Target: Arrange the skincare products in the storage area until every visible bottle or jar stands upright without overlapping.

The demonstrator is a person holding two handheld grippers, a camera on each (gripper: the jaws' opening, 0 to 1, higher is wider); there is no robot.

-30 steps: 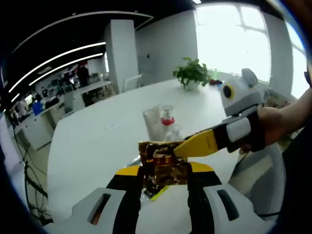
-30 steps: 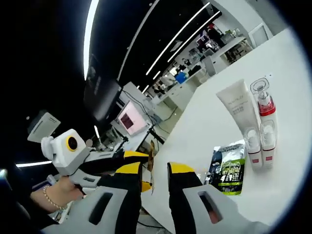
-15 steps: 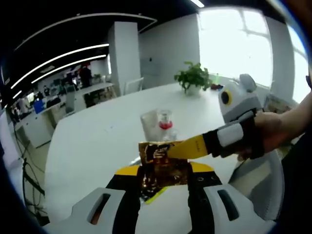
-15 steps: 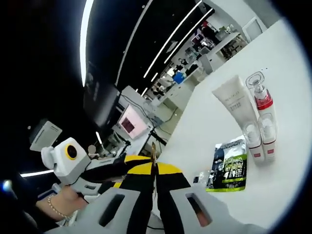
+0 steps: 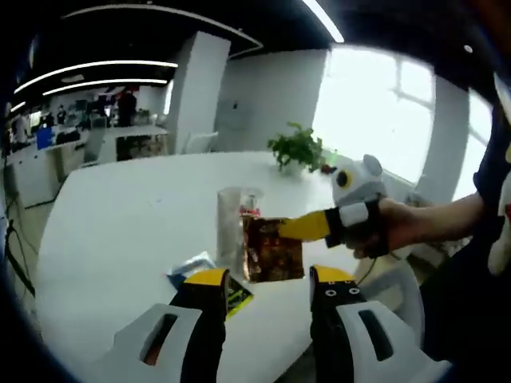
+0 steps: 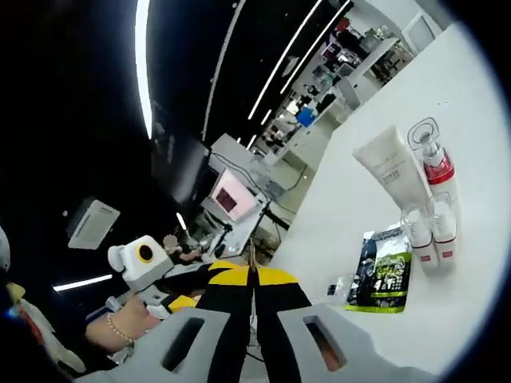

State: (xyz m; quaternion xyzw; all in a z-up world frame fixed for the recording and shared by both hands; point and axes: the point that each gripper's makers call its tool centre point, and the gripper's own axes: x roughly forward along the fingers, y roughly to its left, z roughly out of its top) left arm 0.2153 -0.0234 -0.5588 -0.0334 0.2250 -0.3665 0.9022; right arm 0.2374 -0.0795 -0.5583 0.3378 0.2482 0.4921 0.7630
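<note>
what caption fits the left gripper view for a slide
Right gripper pinches a brown foil sachet above the white table, left gripper open below.

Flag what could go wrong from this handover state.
1. The right gripper alone pinches the brown sachet by one edge, in the air above the white table; the open left gripper gives no backup, so it could slip.
2. Lowering it risks knocking the standing white tube and red-banded bottles, or overlapping the green sachet.
</note>
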